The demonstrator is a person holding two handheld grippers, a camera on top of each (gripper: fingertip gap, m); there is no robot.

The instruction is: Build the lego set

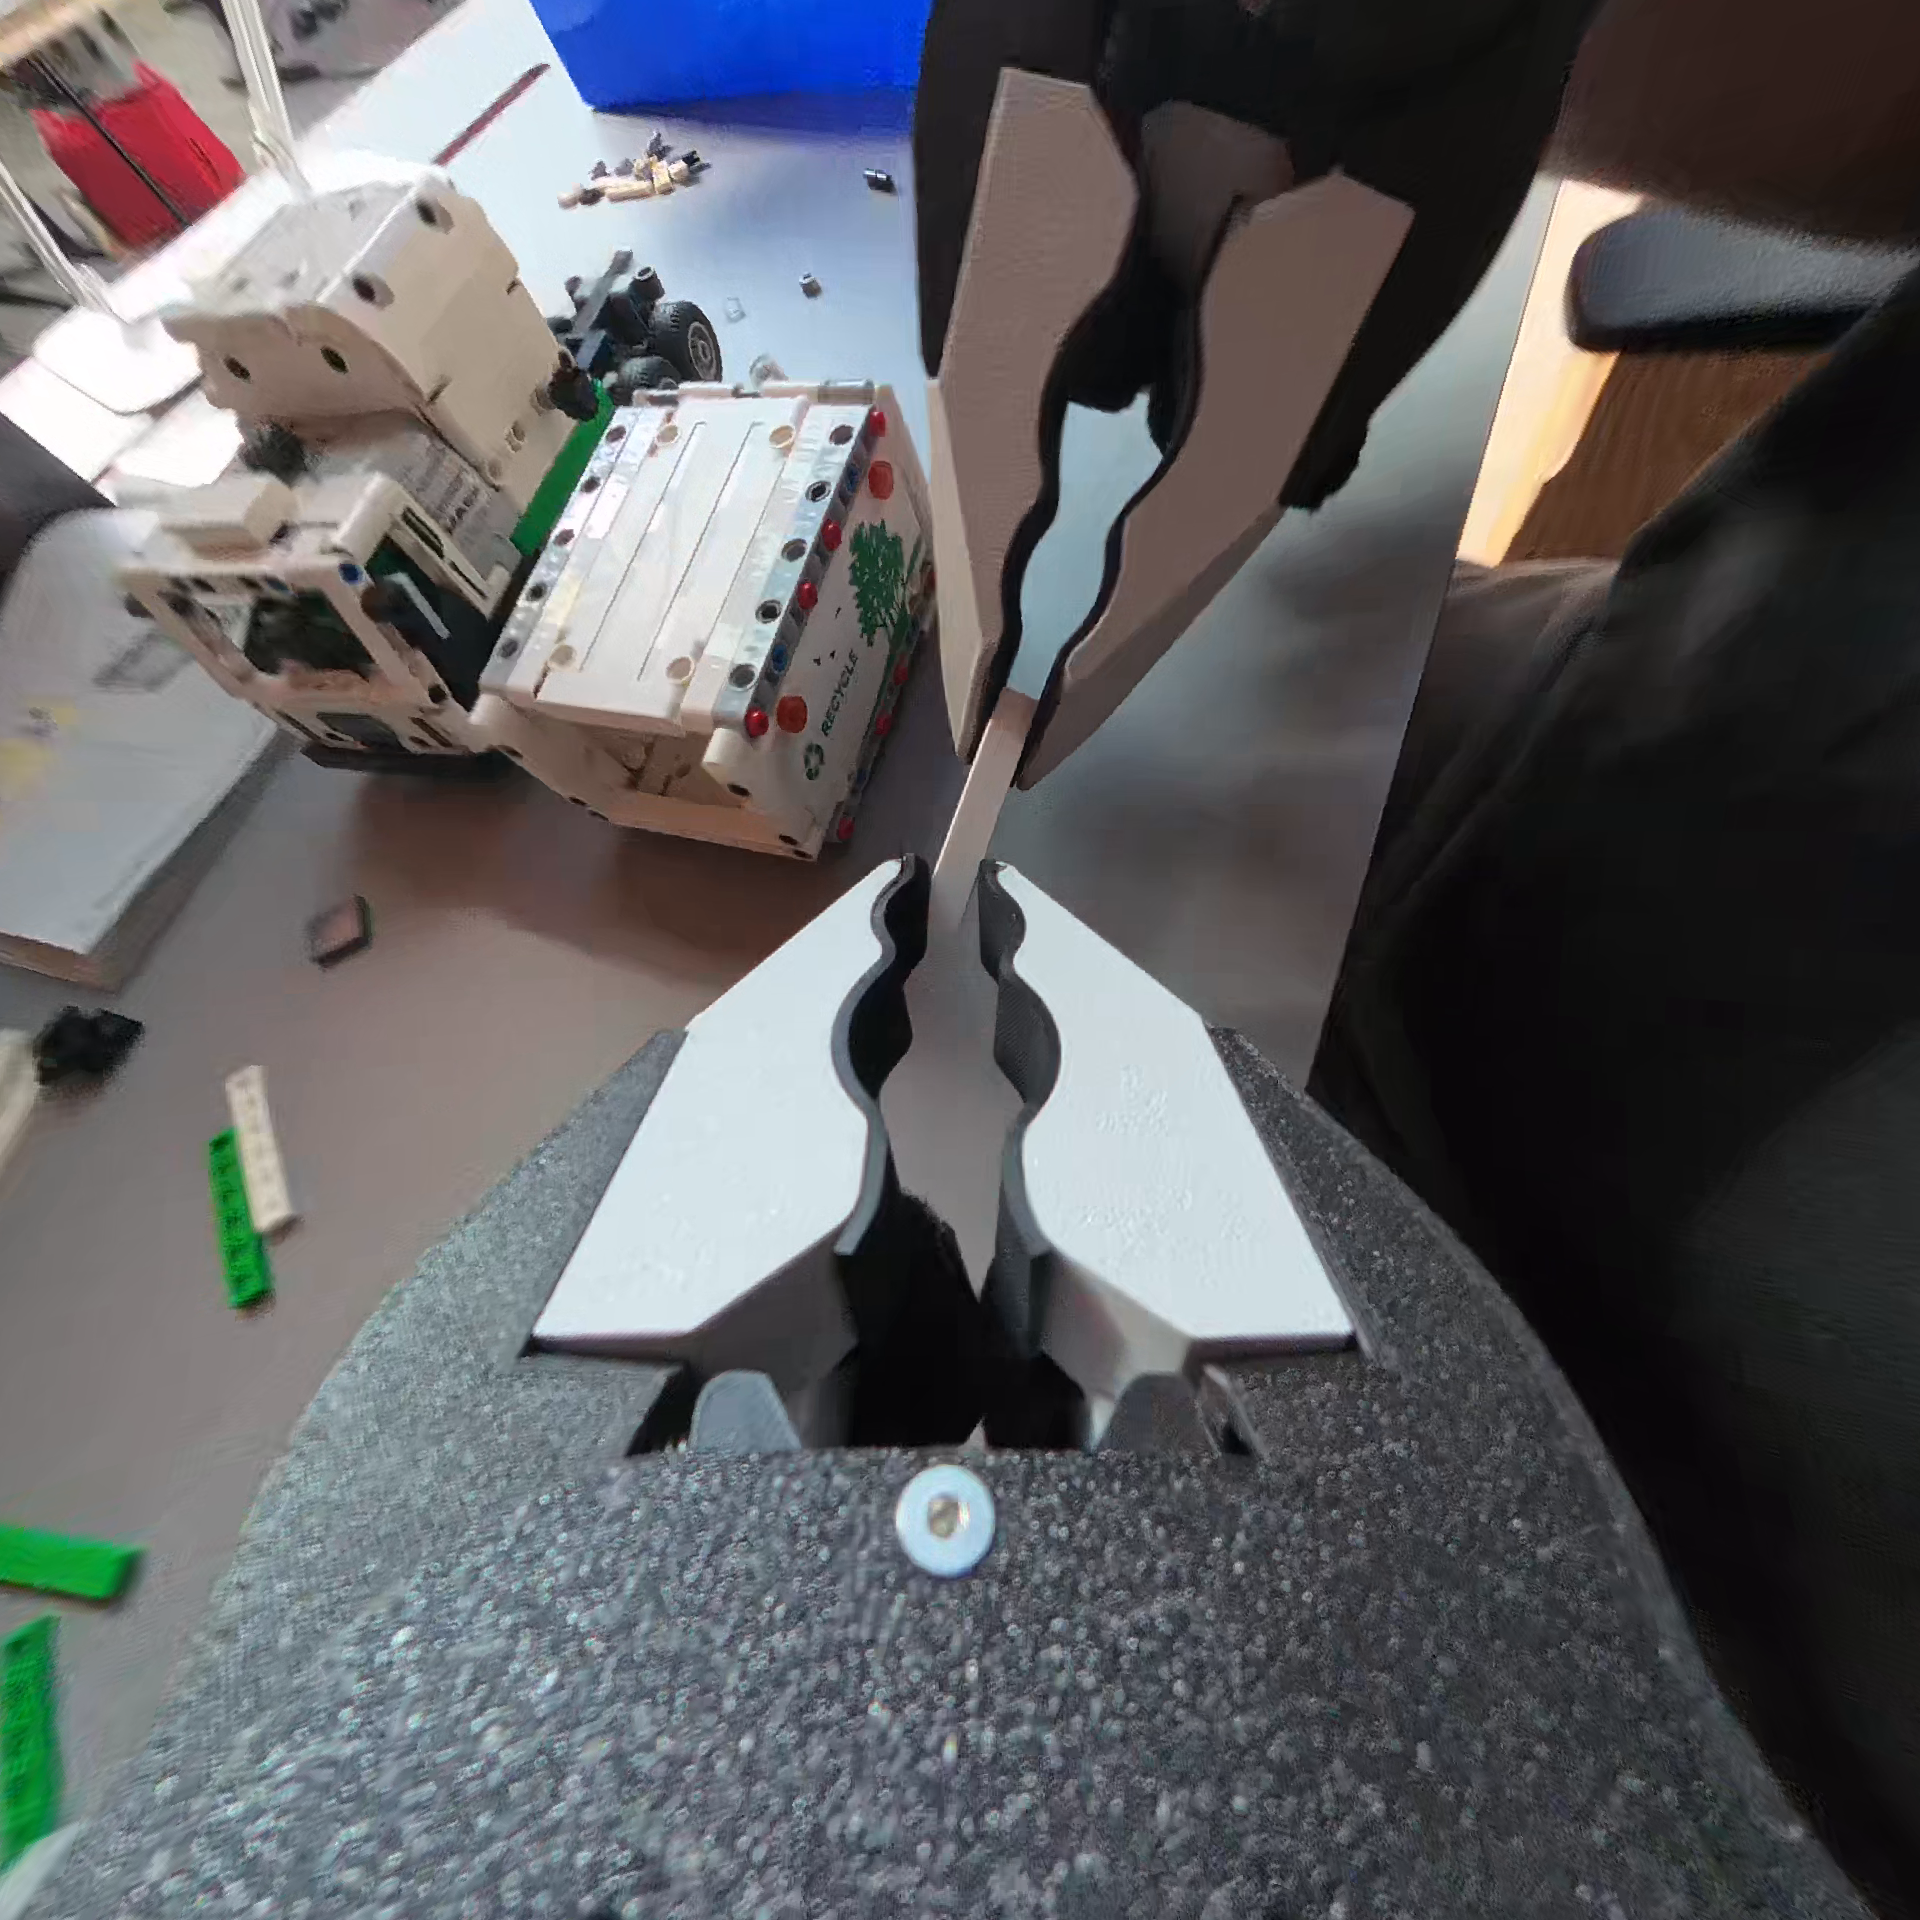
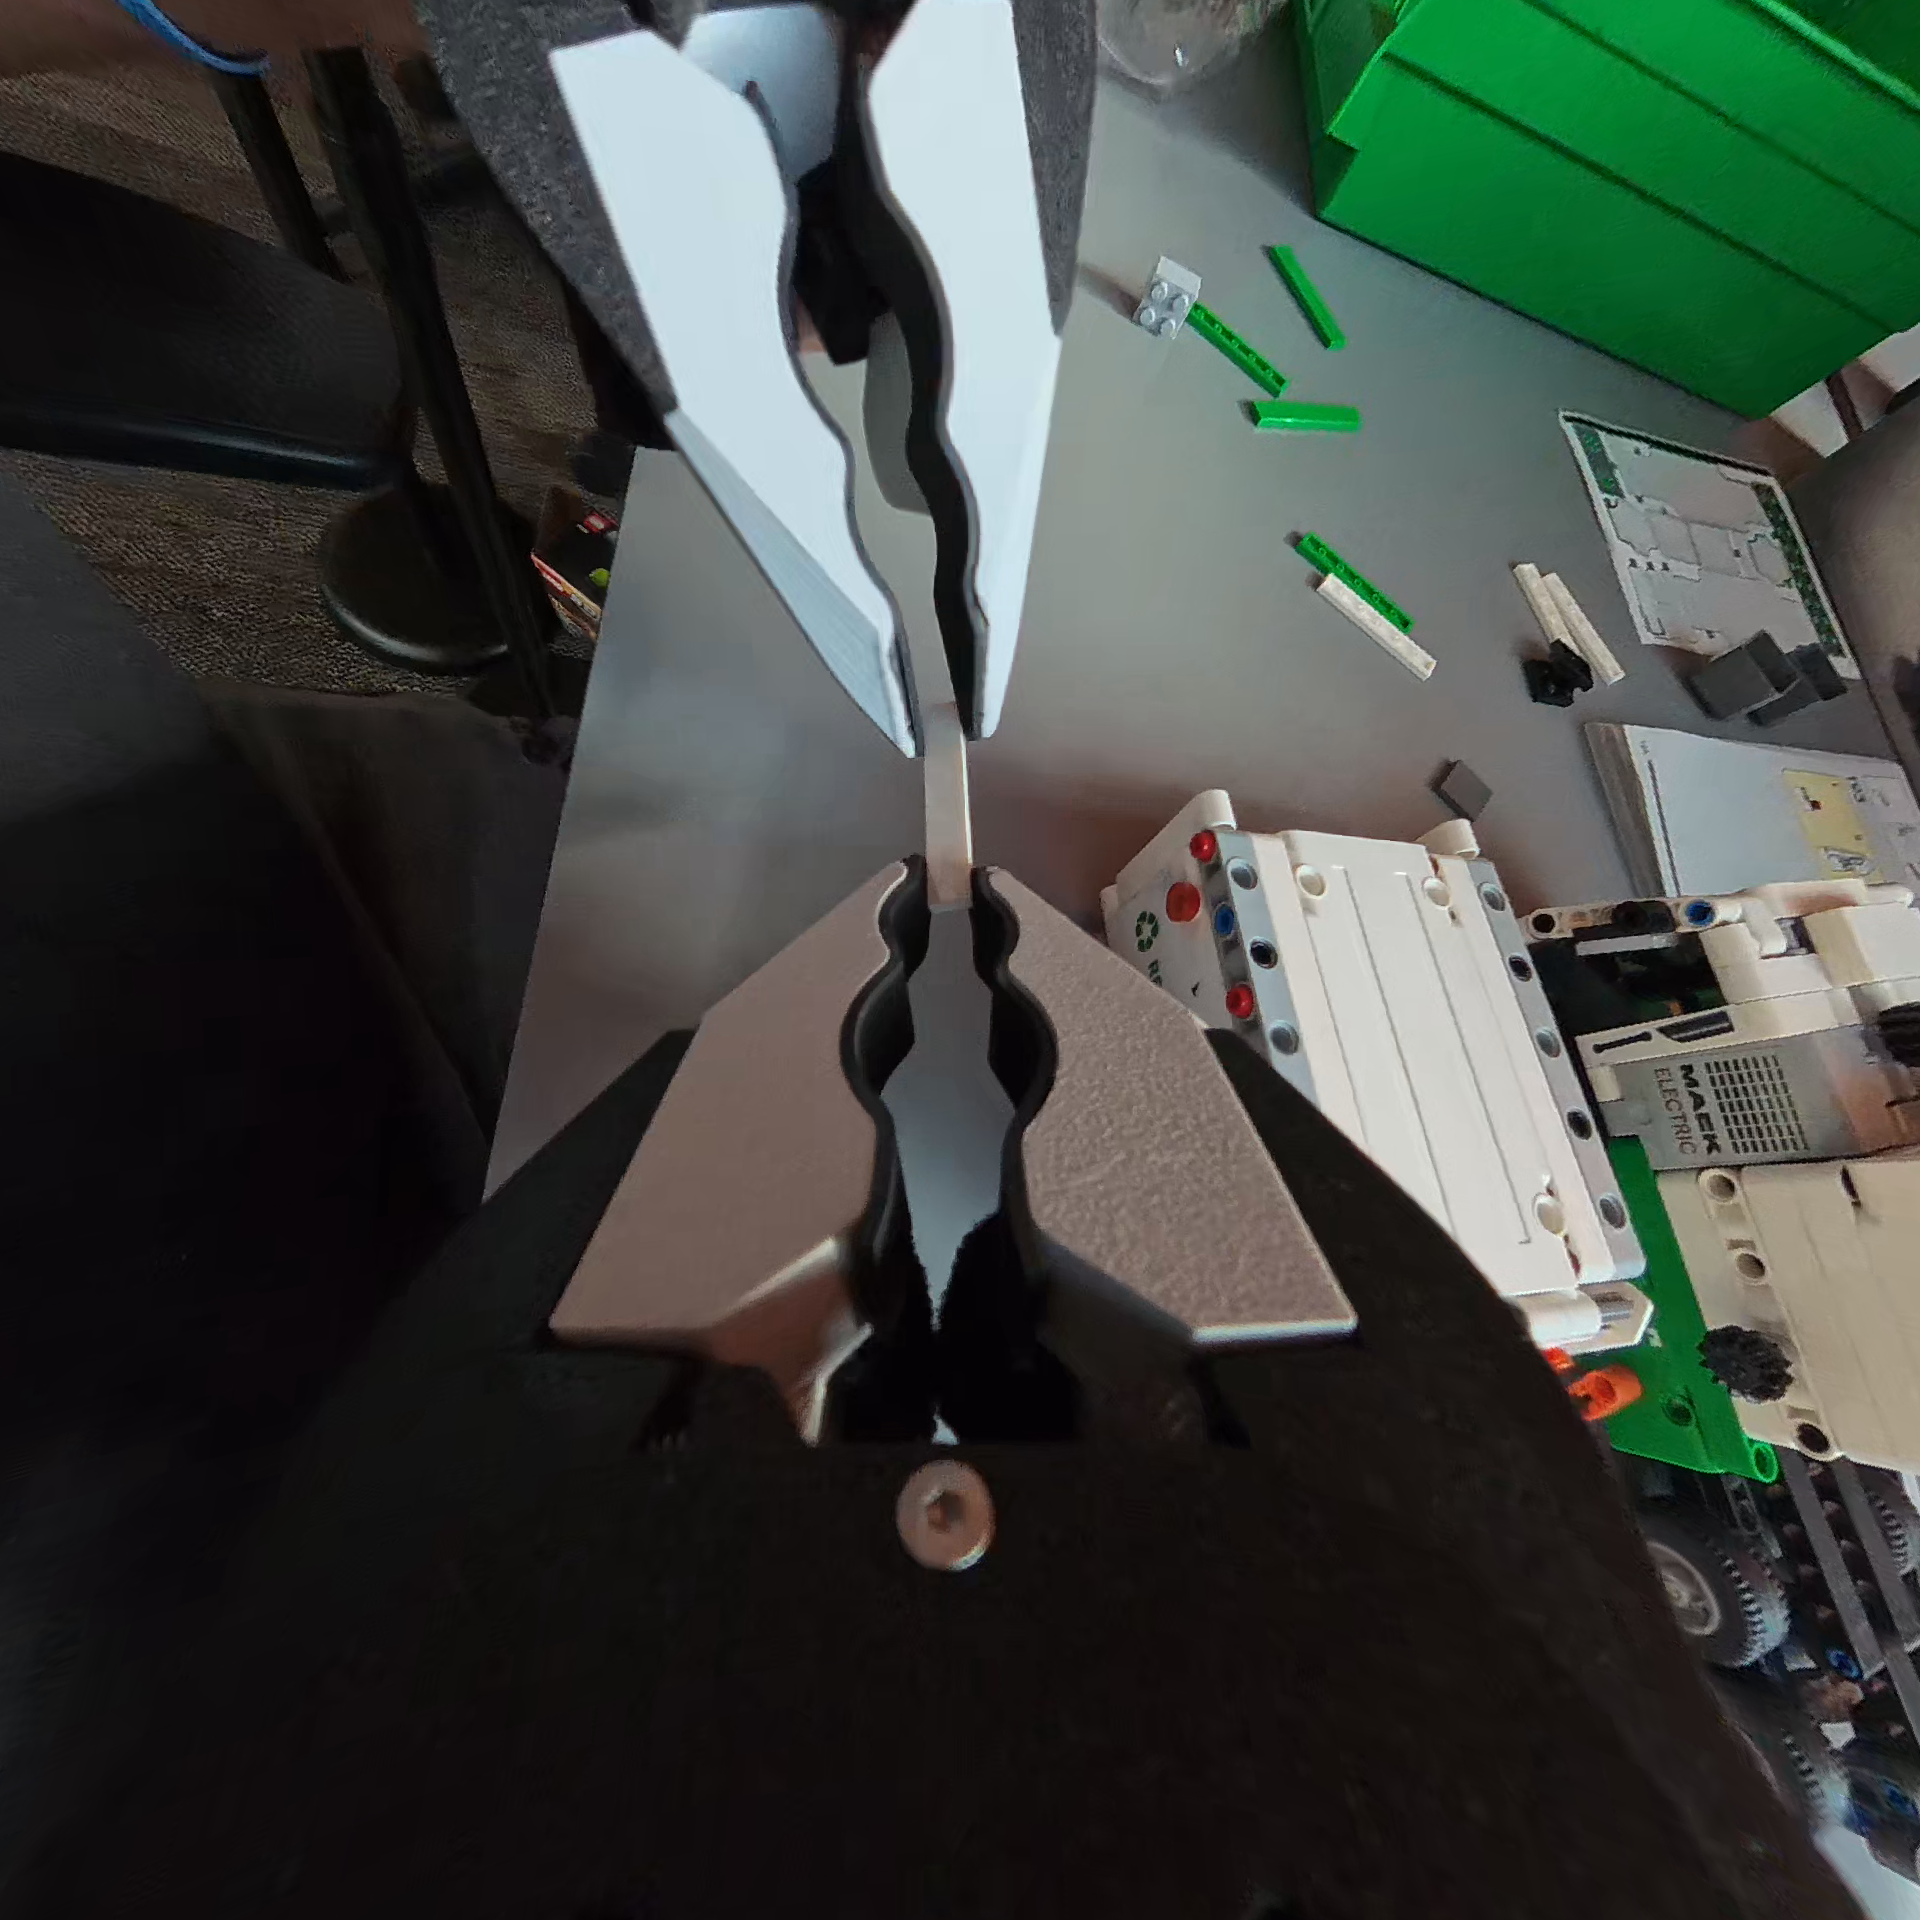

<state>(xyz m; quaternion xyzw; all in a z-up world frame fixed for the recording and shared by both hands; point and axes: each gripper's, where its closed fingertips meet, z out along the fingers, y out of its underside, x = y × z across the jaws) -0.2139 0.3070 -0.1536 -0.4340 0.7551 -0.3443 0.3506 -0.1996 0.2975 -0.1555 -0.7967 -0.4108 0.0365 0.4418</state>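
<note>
White strip between both claws, green bins right view only

Desk: plain grey. Truck model: white body, grey beams, red and blue pins, green tree print on the side. Loose bars: green. Storage boxes: green. Bin: blue.

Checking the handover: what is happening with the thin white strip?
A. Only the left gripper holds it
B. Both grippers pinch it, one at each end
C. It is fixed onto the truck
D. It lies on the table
B: the white strip spans from the left gripper to the right gripper, each pinching one end above the table.
</note>
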